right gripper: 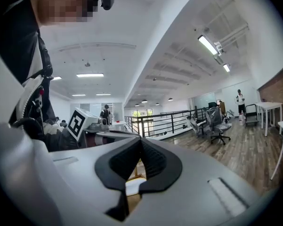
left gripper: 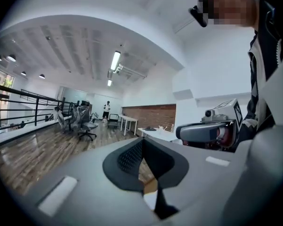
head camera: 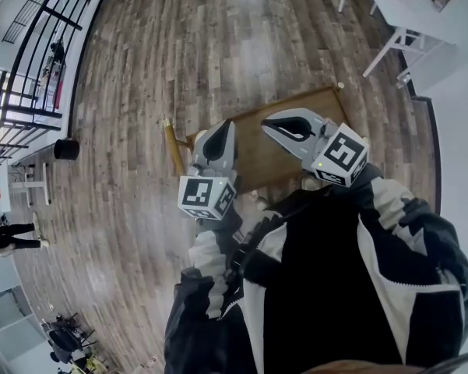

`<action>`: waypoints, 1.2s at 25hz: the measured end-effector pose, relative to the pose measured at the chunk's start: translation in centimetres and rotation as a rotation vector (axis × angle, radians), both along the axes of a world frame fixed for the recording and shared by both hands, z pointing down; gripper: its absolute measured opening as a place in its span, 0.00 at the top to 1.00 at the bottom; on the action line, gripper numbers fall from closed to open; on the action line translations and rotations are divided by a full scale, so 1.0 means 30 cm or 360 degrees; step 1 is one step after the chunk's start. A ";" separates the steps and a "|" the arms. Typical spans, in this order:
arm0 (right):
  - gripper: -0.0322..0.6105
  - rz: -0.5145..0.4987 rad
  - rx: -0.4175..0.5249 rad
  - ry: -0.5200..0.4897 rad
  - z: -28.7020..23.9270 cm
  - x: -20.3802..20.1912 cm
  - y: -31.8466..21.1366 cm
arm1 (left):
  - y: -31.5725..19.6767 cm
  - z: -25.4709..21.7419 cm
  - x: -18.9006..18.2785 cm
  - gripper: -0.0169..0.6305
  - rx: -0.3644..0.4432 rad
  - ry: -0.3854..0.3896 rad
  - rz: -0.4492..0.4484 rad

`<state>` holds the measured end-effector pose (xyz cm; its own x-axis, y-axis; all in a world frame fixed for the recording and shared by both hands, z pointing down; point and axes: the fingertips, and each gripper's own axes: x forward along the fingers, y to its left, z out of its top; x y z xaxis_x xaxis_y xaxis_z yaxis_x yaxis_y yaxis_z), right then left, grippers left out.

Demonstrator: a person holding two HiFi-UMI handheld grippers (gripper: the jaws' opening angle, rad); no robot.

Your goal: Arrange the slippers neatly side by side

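Observation:
No slipper shows in any view. In the head view both grippers are held close to the person's chest, above a low wooden table. My left gripper points away from the body with its jaws together and nothing between them. My right gripper is beside it, also shut and empty. In the left gripper view the dark pads of the left gripper meet, and the right gripper hangs to the right. In the right gripper view the right gripper is closed, with the left gripper at its left.
Wood-plank floor lies all around. A white table stands at the upper right, a black railing and a black bin at the left. Office chairs and a standing person are far off.

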<state>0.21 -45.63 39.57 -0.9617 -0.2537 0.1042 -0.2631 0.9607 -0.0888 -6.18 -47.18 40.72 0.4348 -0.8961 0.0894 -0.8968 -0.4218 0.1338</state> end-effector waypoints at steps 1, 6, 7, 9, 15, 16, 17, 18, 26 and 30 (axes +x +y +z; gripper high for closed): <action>0.94 0.0003 0.0023 -0.0009 -0.015 -0.005 0.002 | 0.004 -0.023 0.014 0.95 0.0027 -0.0010 0.0020; 0.95 0.0084 0.0050 0.0034 0.003 0.006 -0.034 | 0.032 -0.072 0.071 0.95 0.0115 -0.0095 0.0105; 0.94 0.0100 0.0045 0.0052 0.021 0.011 -0.044 | 0.035 -0.072 0.080 0.95 0.0116 -0.0106 0.0116; 0.94 0.0128 0.0046 0.0111 0.068 0.025 -0.063 | 0.040 -0.064 0.092 0.95 0.0106 -0.0099 0.0132; 0.81 0.0136 0.0119 0.0590 0.350 0.087 -0.155 | 0.043 -0.033 0.090 0.95 0.0089 -0.0048 0.0155; 0.77 0.0127 0.0098 0.0678 0.412 0.105 -0.171 | 0.040 -0.026 0.091 0.95 0.0078 -0.0038 0.0152; 0.77 0.0125 0.0078 0.0756 0.469 0.122 -0.185 | 0.038 -0.016 0.091 0.95 0.0070 -0.0028 0.0150; 0.76 0.0126 0.0062 0.0826 0.522 0.137 -0.196 | 0.036 -0.007 0.091 0.95 0.0062 -0.0020 0.0148; 0.60 0.0017 -0.0157 0.1232 0.869 0.235 -0.209 | 0.038 0.037 0.113 0.95 -0.0007 0.0008 0.0154; 0.57 -0.0004 -0.0218 0.1421 0.997 0.302 -0.255 | 0.045 0.046 0.122 0.95 -0.0023 0.0004 0.0153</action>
<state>9.26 -53.29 69.49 -0.5089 -0.1824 0.8413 -0.2868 0.9574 0.0341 -2.51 -45.84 42.11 0.5191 -0.8487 0.1008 -0.8518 -0.5040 0.1429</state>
